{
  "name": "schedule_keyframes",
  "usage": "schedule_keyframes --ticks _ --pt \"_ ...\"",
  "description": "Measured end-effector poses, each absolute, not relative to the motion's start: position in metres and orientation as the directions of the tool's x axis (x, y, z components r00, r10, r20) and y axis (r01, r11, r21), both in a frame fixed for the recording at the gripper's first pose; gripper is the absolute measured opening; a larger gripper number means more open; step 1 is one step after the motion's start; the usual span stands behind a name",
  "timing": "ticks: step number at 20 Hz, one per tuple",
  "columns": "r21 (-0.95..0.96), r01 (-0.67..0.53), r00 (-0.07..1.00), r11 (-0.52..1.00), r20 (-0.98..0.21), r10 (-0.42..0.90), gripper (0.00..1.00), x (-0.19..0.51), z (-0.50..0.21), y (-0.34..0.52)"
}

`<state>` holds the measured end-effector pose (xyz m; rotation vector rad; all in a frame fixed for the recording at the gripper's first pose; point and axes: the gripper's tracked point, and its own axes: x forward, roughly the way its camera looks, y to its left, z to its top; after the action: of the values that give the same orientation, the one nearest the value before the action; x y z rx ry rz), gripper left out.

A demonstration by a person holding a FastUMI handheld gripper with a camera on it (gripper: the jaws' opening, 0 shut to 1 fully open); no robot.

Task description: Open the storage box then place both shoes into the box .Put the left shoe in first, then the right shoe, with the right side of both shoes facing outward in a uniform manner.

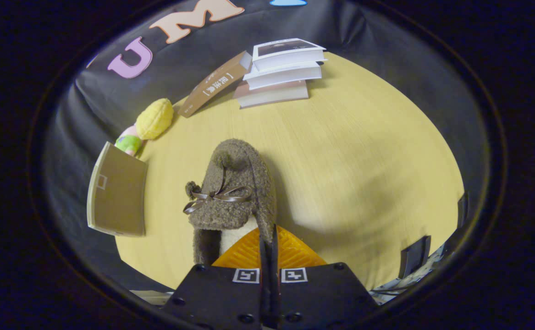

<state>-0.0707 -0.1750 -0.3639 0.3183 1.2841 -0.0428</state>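
Observation:
A brown fuzzy shoe (pixel 233 183) with a satin bow lies just ahead of my fingers, its toe pointing away from me. My gripper (pixel 268 236) is shut on the shoe, with the right side wall of its opening pinched between the two fingers. A cream lining shows inside the opening, left of the fingers. The shoe casts a shadow on the yellow table (pixel 363 160) to its right; whether it is lifted I cannot tell. The brown storage box (pixel 118 192) stands left of the shoe at the table's left edge, one flat brown face with a pale rim turned to me.
A stack of books (pixel 283 73) lies at the back of the table, with a brown book (pixel 214 85) leaning on it. A yellow and pink plush toy (pixel 150 123) lies behind the box. Dark pieces of gear (pixel 414 259) stand at the table's near right edge.

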Motion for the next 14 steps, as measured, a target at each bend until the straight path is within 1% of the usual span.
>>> schedule_keyframes --ticks 4,14 --pt "0.276 0.214 0.332 0.937 -0.923 0.196 0.03 -0.054 -0.336 -0.135" --pt "0.365 0.125 0.399 0.923 -0.87 0.29 0.03 -0.016 -0.28 -0.019"
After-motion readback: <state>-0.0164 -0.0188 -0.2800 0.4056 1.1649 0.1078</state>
